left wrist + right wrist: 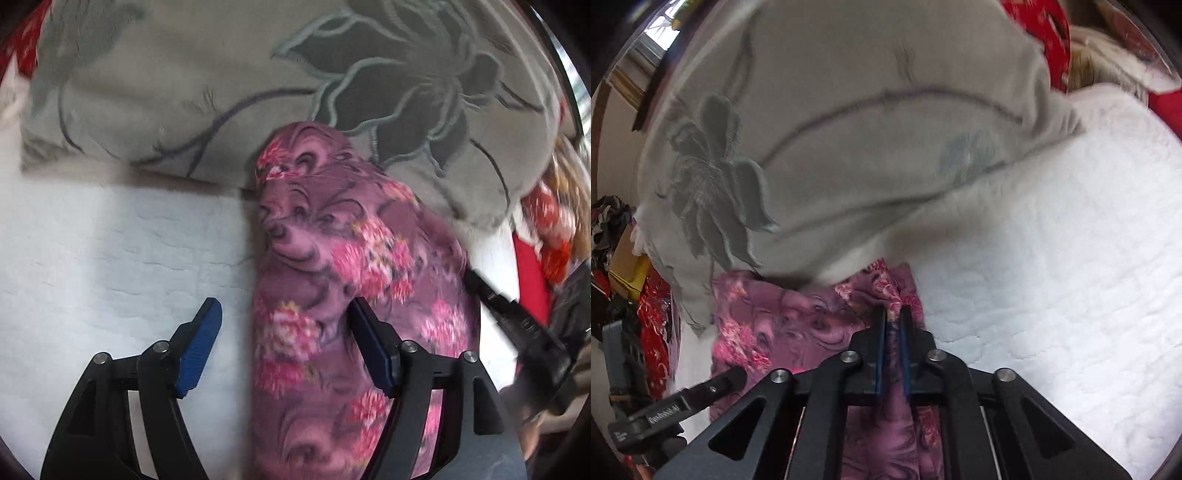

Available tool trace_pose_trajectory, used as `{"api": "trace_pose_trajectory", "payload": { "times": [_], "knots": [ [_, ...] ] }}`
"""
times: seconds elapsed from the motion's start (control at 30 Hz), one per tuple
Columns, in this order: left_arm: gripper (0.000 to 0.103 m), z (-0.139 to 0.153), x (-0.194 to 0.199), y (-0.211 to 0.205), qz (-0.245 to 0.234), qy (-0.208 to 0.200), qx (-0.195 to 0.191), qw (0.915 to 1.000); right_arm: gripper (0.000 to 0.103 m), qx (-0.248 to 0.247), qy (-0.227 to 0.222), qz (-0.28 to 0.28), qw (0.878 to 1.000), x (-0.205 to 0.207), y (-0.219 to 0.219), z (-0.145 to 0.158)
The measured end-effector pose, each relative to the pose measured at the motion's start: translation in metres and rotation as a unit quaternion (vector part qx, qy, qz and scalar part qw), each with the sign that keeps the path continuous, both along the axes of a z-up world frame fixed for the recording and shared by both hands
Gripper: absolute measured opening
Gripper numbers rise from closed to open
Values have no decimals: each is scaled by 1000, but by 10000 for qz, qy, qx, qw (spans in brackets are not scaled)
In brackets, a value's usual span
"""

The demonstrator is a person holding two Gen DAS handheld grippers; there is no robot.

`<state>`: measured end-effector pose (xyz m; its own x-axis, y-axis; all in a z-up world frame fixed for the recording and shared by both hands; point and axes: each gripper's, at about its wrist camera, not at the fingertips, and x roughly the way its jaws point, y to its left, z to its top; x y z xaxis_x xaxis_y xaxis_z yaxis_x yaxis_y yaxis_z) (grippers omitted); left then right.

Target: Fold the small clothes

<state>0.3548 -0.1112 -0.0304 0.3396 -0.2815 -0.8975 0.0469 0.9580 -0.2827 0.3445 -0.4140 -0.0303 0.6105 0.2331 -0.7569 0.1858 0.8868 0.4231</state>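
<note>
Right wrist view: the purple flowered garment (798, 325), lying on the white quilt (1052, 277) against a grey pillow (849, 147), is seen pinched between the nearly closed jaws of the right gripper (894, 317), probably so an edge can be drawn over for a fold. Only in the left wrist view (somewhat blurred) is the left gripper (286, 314) shown with jaws spread, straddling the garment's edge and pressing on nothing.

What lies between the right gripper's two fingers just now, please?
A bunched fold of the purple floral garment sits pinched inside the right gripper, shown in the right wrist view.

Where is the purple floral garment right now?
The purple floral garment lies on the white quilt against the grey pillow, pinched by the right gripper.
</note>
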Motion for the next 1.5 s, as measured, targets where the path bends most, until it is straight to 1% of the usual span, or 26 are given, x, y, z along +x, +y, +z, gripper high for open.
{"api": "trace_pose_trajectory", "payload": {
  "times": [0.07, 0.1, 0.13, 0.17, 0.2, 0.23, 0.27, 0.3, 0.33, 0.37, 0.43, 0.5, 0.57, 0.63, 0.7, 0.73, 0.77, 0.8, 0.93, 0.97, 1.07, 1.13, 1.17, 1.23, 1.33, 1.5],
  "knots": [
    [72, 14, -16, 2, 46, -287, -15, 9996, 15, -320, -250, 88, 9991, -14, 5, 18],
    [72, 18, -26, 4, 65, -382, -45, 9992, 16, -330, -500, 359, 9976, -25, 10, 30],
    [72, 20, -38, 8, 73, -463, -88, 9989, 17, -288, -614, 584, 9960, -31, 13, 34],
    [72, 17, -48, 10, 145, -516, -75, 9985, 20, -305, -669, 805, 9940, -39, 19, 37],
    [72, 10, -55, 9, 224, -471, -43, 9986, 27, -401, -670, 960, 9923, -45, 25, 37],
    [73, 1, -57, 6, 210, -368, -61, 9991, 29, -520, -633, 1066, 9909, -49, 30, 33],
    [74, -11, -54, 2, 130, -228, -77, 9996, 26, -701, -448, 1142, 9900, -50, 36, 23],
    [76, -16, -54, -1, 84, -217, -39, 9997, 24, -898, -156, 1174, 9889, -47, 43, 10],
    [76, -11, -56, -2, 70, -287, 42, 9996, 24, -1127, 92, 1262, 9855, -45, 48, -3],
    [75, -5, -58, -4, 51, -293, 116, 9995, 24, -1211, -72, 1240, 9848, -50, 48, 2],
    [75, 10, -66, -6, 13, -395, 228, 9990, 29, -1258, -66, 1130, 9856, -56, 50, 18],
    [75, 23, -83, -5, 0, -613, 233, 9978, 30, -1012, -385, 1296, 9856, -73, 53, 35],
    [75, 21, -99, -6, 64, -699, 333, 9970, 30, -893, -573, 1507, 9829, -90, 59, 43],
    [76, 2, -103, -17, 8, -459, 392, 9982, 32, -909, -488, 1702, 9800, -102, 68, 35],
    [78, -10, -106, -4, -11, -287, 411, 9987, 34, -1222, 4, 1773, 9765, -103, 75, 9],
    [77, -7, -110, -1, 73, -343, 356, 9987, 34, -1222, -33, 1769, 9766, -106, 70, 7],
    [77, -4, -111, 0, 101, -340, 346, 9988, 34, -1196, -114, 1714, 9778, -110, 67, 11],
    [77, 0, -113, 0, 97, -335, 372, 9987, 34, -1188, -72, 1598, 9800, -113, 65, 16],
    [77, 5, -123, -8, -48, -491, 645, 9967, 34, -959, -346, 1308, 9862, -137, 45, 33],
    [77, 2, -122, -9, -40, -500, 667, 9965, 35, -977, -315, 1280, 9864, -145, 41, 29],
    [77, -2, -124, -7, 40, -381, 566, 9977, 36, -1231, 332, 1379, 9822, -151, 39, -7],
    [77, -1, -127, -4, 48, -373, 553, 9978, 37, -1173, 176, 1330, 9840, -157, 38, -5],
    [77, 1, -132, 6, 26, -382, 587, 9975, 37, -1175, 219, 1309, 9842, -158, 37, -1],
    [77, 4, -134, 5, 6, -360, 606, 9975, 37, -1262, 189, 1313, 9831, -158, 38, 5],
    [77, 13, -124, 9, 55, -373, 343, 9987, 37, -1421, 9, 1278, 9816, -147, 39, 19],
    [77, 21, -78, 12, 129, -399, 348, 9985, 37, -1046, -327, 893, 9900, -99, 34, 37]
  ]
}}
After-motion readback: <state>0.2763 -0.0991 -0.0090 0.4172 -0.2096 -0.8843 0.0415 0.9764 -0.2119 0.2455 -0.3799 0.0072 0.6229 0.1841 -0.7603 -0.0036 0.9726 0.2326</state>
